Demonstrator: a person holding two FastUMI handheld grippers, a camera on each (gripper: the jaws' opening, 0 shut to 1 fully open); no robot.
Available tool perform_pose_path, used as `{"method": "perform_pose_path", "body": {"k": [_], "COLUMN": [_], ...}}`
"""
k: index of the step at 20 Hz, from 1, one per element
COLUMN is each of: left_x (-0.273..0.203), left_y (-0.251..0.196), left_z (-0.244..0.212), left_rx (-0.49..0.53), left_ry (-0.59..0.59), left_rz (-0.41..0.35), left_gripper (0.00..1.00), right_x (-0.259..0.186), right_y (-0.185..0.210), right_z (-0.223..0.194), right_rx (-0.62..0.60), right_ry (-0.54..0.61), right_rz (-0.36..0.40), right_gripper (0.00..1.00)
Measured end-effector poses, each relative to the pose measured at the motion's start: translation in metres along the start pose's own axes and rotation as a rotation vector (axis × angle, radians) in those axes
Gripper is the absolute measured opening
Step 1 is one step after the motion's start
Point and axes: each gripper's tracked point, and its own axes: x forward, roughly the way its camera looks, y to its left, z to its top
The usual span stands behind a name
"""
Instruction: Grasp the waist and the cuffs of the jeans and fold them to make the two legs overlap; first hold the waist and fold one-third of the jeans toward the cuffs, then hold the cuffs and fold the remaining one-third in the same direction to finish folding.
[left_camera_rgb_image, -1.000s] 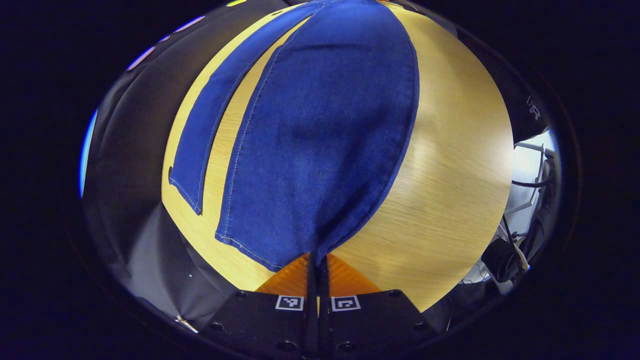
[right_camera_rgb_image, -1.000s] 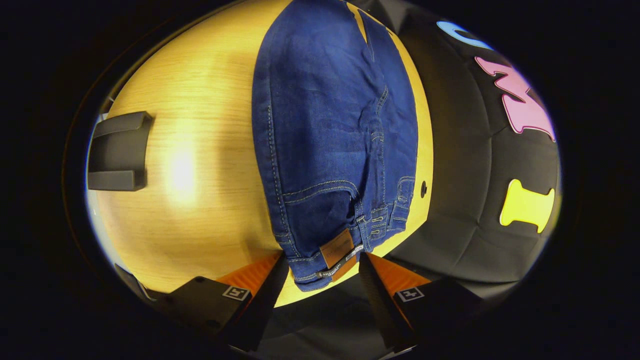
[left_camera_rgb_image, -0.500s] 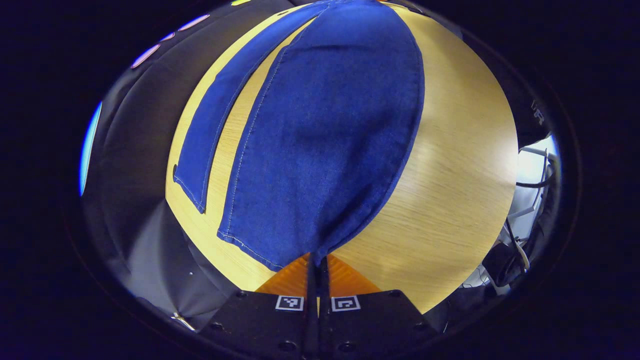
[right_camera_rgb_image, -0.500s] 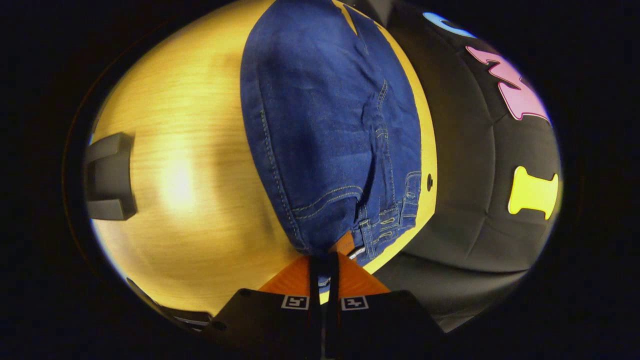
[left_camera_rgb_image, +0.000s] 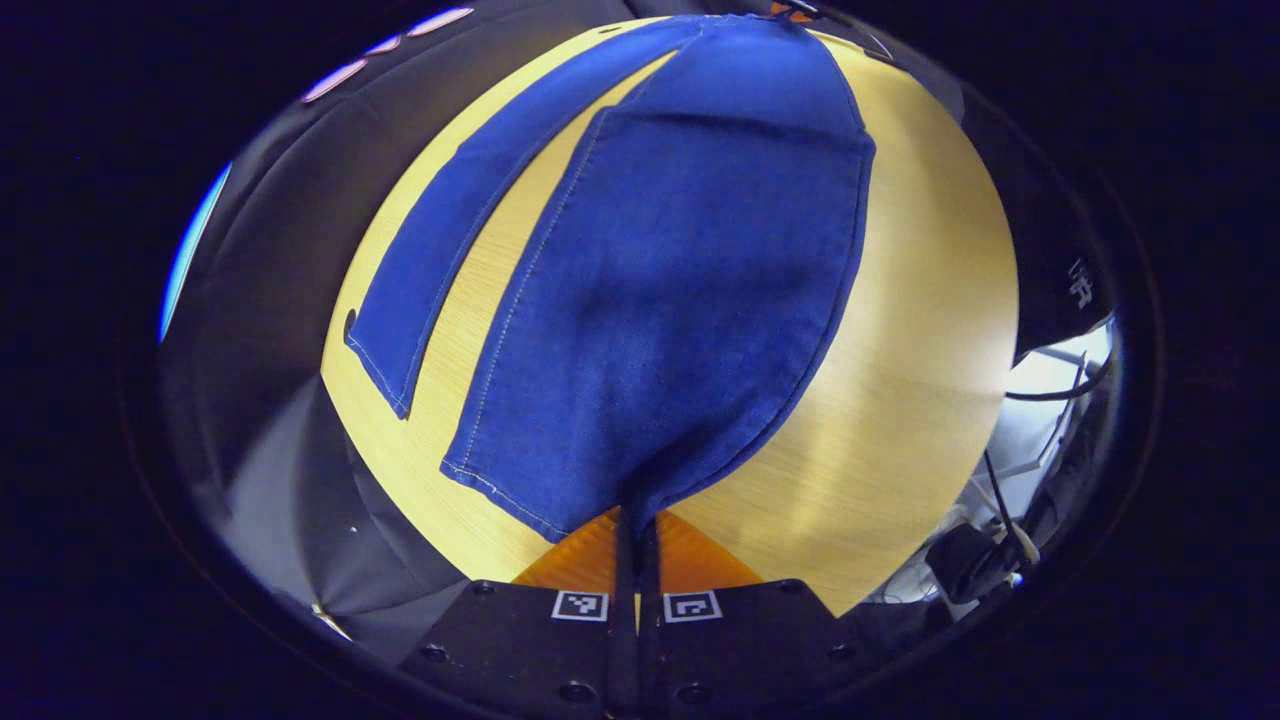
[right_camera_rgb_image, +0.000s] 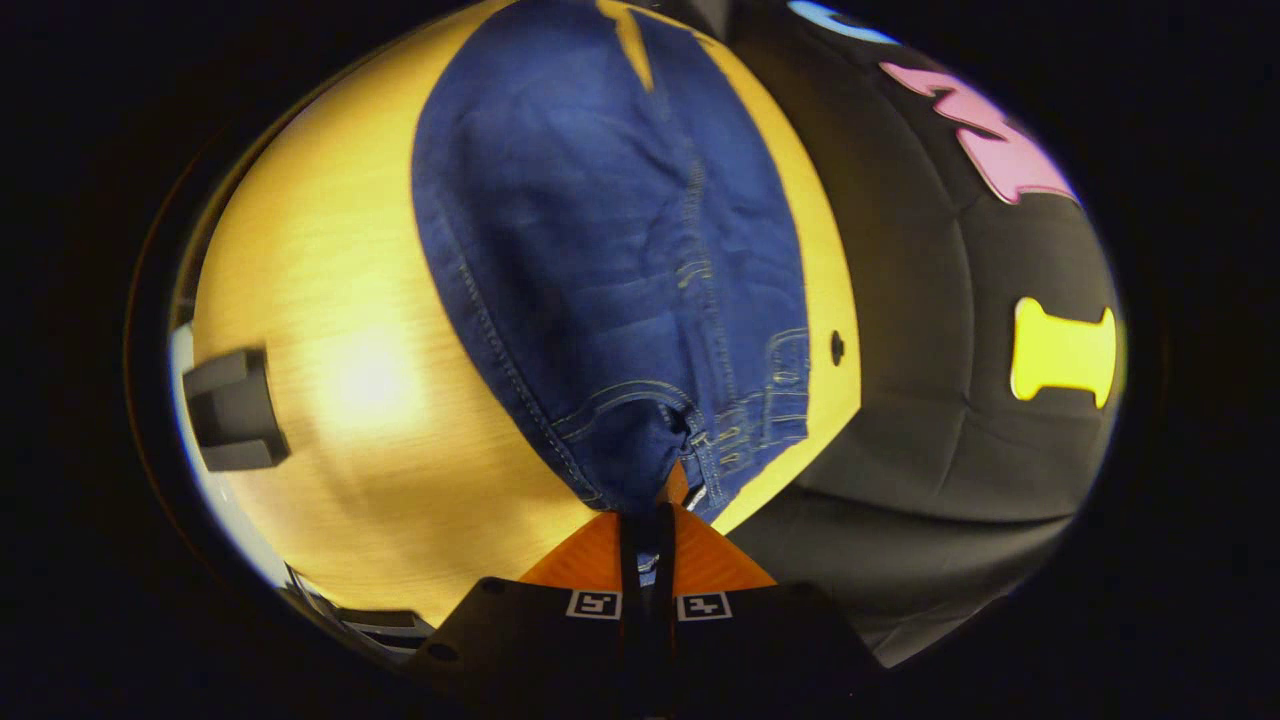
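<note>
Blue jeans (left_camera_rgb_image: 650, 300) lie spread on a light wooden table (left_camera_rgb_image: 920, 350). In the left gripper view my left gripper (left_camera_rgb_image: 636, 515) is shut on the cuff corner of the nearer leg, which lifts off the table toward me. The other leg (left_camera_rgb_image: 440, 240) lies flat to the left with a strip of table between them. In the right gripper view my right gripper (right_camera_rgb_image: 648, 512) is shut on the waistband by the brown patch, and the waist end of the jeans (right_camera_rgb_image: 600, 250) rises from the table (right_camera_rgb_image: 330, 300) toward the fingers.
A dark bracket-shaped object (right_camera_rgb_image: 232, 412) sits on the table at the left in the right gripper view. A small round hole (right_camera_rgb_image: 836, 347) marks the table near its right edge. Cables and equipment (left_camera_rgb_image: 1010, 520) lie beyond the table's right edge in the left gripper view.
My right gripper went from open around the waistband to shut on it and has lifted it. My left gripper stayed shut on the cuff and raised it a little.
</note>
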Motion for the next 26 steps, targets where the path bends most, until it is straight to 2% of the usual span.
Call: {"method": "perform_pose_path", "body": {"k": [4,8,10,12,13,15,18,22,24,26], "left_x": [-0.021,-0.048,-0.057,-0.068,-0.066,-0.063,-0.048,-0.015,0.004,0.014], "left_y": [0.015,0.042,0.073,0.109,0.128,0.167,0.232,0.288,0.314,0.305], "left_z": [0.024,0.046,0.063,0.085,0.095,0.114,0.128,0.144,0.151,0.153], "left_rx": [-0.132,-0.236,-0.319,-0.384,-0.415,-0.486,-0.629,-0.867,-0.884,-0.886], "left_ry": [-0.062,-0.113,-0.166,-0.231,-0.255,-0.296,-0.347,-0.285,-0.235,-0.173], "left_rz": [-0.072,-0.125,-0.125,-0.096,-0.088,-0.082,-0.041,0.078,0.161,0.186], "left_gripper": [0.06,0.06,0.06,0.06,0.10,0.06,0.06,0.06,0.06,0.06], "right_x": [-0.024,-0.028,-0.030,-0.022,-0.019,-0.013,-0.029,-0.038,-0.053,-0.058], "right_y": [-0.060,-0.116,-0.142,-0.173,-0.186,-0.205,-0.225,-0.254,-0.268,-0.267], "right_z": [0.035,0.067,0.086,0.098,0.101,0.106,0.103,0.098,0.096,0.099], "right_rx": [0.142,0.333,0.416,0.504,0.564,0.720,0.902,1.154,1.219,1.185], "right_ry": [-0.045,-0.069,-0.075,-0.084,-0.079,-0.070,-0.066,-0.036,-0.022,0.010], "right_rz": [-0.103,-0.137,-0.137,-0.162,-0.181,-0.206,-0.261,-0.321,-0.338,-0.348], "right_gripper": [0.05,0.05,0.05,0.05,0.05,0.05,0.05,0.05,0.05,0.05]}}
